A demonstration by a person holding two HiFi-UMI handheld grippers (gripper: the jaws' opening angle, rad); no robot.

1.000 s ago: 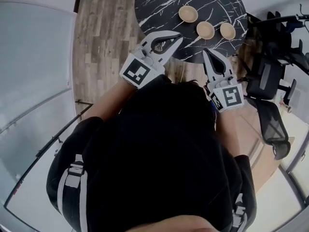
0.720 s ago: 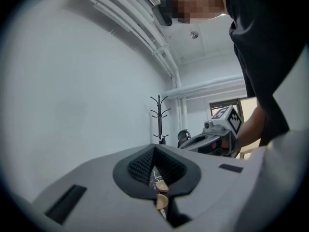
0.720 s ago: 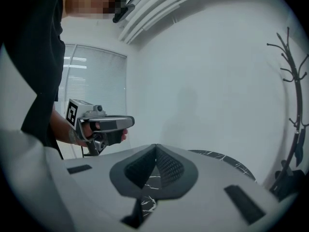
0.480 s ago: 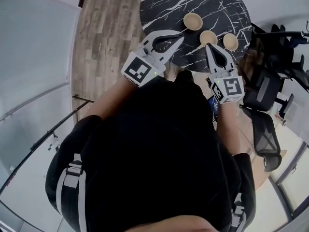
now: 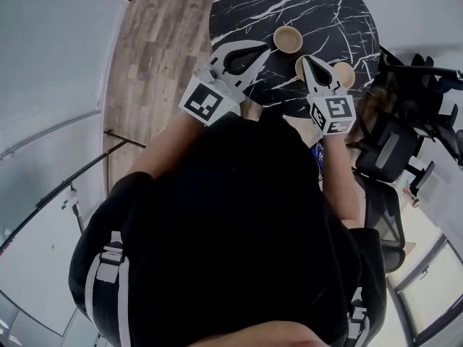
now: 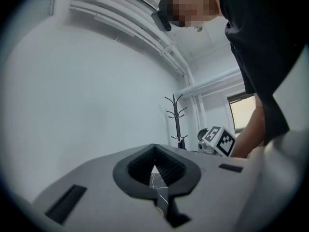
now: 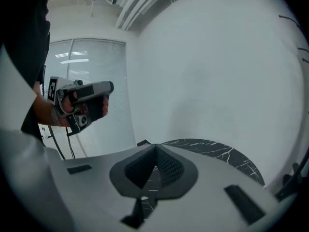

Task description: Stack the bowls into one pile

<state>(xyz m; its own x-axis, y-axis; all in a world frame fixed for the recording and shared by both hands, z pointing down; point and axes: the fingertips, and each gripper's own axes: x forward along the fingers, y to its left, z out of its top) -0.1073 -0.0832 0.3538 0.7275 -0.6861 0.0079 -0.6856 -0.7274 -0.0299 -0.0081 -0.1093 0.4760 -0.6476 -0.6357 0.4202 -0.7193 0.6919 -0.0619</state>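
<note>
Both my grippers have come forward since a second ago. The left gripper [image 5: 265,48] now reaches over the near edge of the worktop [image 5: 318,6]. The right gripper [image 5: 304,59] has come in over the middle bowl [image 5: 298,69], its tip covering part of it; I cannot tell whether it touches. The fingers of both are pressed together with nothing between them. Three bowls lie apart in a slanted row, none stacked: the far bowl [image 5: 287,38] just beyond my left tip, the middle bowl, and the right bowl [image 5: 345,75] just beside my right gripper
</note>
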